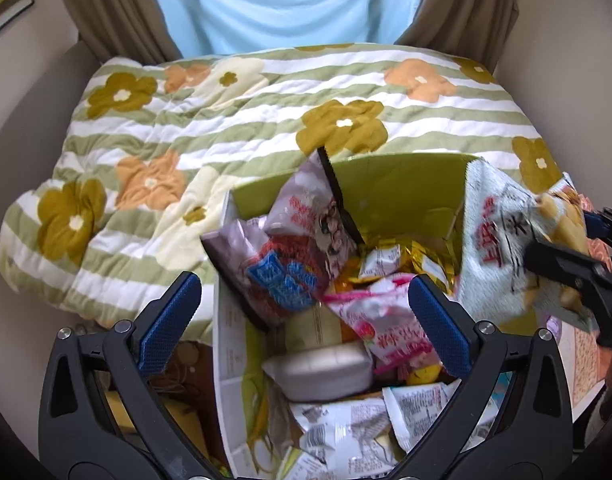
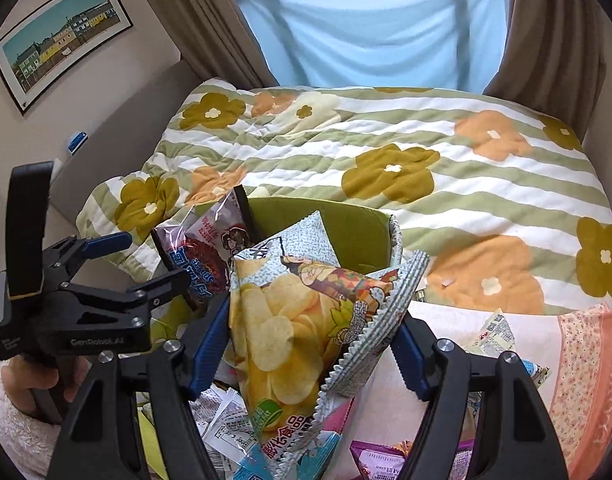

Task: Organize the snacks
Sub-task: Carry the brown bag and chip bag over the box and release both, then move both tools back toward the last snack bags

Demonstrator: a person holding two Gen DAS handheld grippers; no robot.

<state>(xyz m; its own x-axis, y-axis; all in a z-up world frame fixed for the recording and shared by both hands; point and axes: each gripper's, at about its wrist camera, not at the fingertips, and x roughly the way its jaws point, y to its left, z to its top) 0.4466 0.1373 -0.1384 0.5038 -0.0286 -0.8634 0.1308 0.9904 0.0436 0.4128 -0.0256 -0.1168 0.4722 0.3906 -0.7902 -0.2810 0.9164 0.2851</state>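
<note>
So the right gripper [image 2: 310, 344] is clamped on a big crinkly potato chip bag with a grey-white patterned top and yellow chip photo [image 2: 289, 320], pinching it across the middle, and the bag sticks up and forward between its blue-padded fingers [image 2: 209, 344]. Off to that gripper's left, the left gripper [image 1: 306, 312] hangs spread wide with nothing in it, right over a green cardboard box with a white outer face [image 1: 386, 184] that's already stuffed with loose wrappers. Directly below its jaws there's a pink strawberry-print packet [image 1: 374, 320] and a pale white pillow-shaped pack [image 1: 322, 368]; a bit further in, a red and purple snack bag with a cartoon face [image 1: 306, 216] stands on end, leaning against the far wall. The chip bag is held at the box's right edge, seemingly half over the rim. Beyond the box is a quilted green-striped blanket with orange and mustard flowers [image 1: 265, 120]. Risk-wise: the box looks pretty full, so the chip bag may perch on the pile and slide over the side. It's also puffy and slick, so squeezing harder could crush the chips, and shoving it in could knock over that upright bag.
</note>
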